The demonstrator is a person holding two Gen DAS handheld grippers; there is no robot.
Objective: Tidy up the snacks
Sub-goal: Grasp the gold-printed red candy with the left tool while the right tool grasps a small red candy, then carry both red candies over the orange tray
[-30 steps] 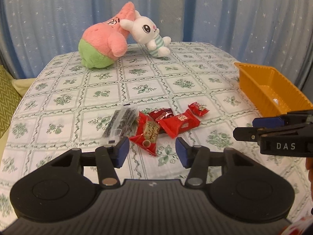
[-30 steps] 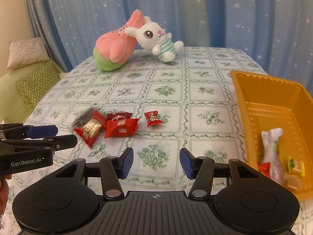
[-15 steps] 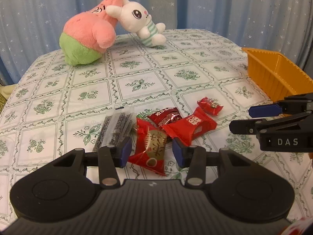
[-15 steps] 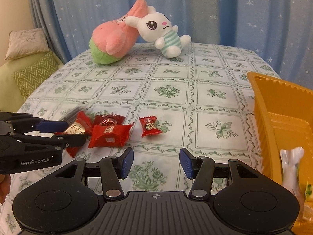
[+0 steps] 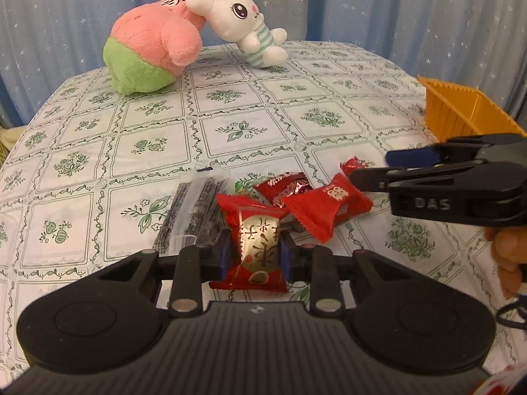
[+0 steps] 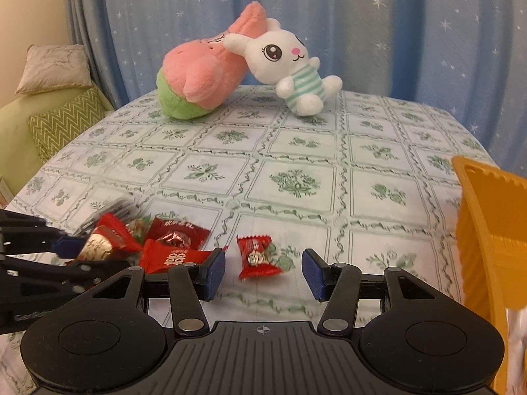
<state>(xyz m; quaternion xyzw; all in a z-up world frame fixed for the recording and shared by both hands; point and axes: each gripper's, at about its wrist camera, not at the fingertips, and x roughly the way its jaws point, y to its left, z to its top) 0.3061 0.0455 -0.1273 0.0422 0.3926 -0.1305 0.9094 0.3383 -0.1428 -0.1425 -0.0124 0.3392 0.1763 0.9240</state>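
On the floral tablecloth, left gripper pinching a red-and-gold candy, right gripper hovering wide open around a small red candy.

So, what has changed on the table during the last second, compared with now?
The left gripper moved forward and down to the snack pile, and its jaws closed on the red-and-gold wrapped candy. The right gripper advanced toward the small red candy packet, which now sits between its open jaws, untouched. The other red packets, the plush toys and the orange plastic tray stayed in place.
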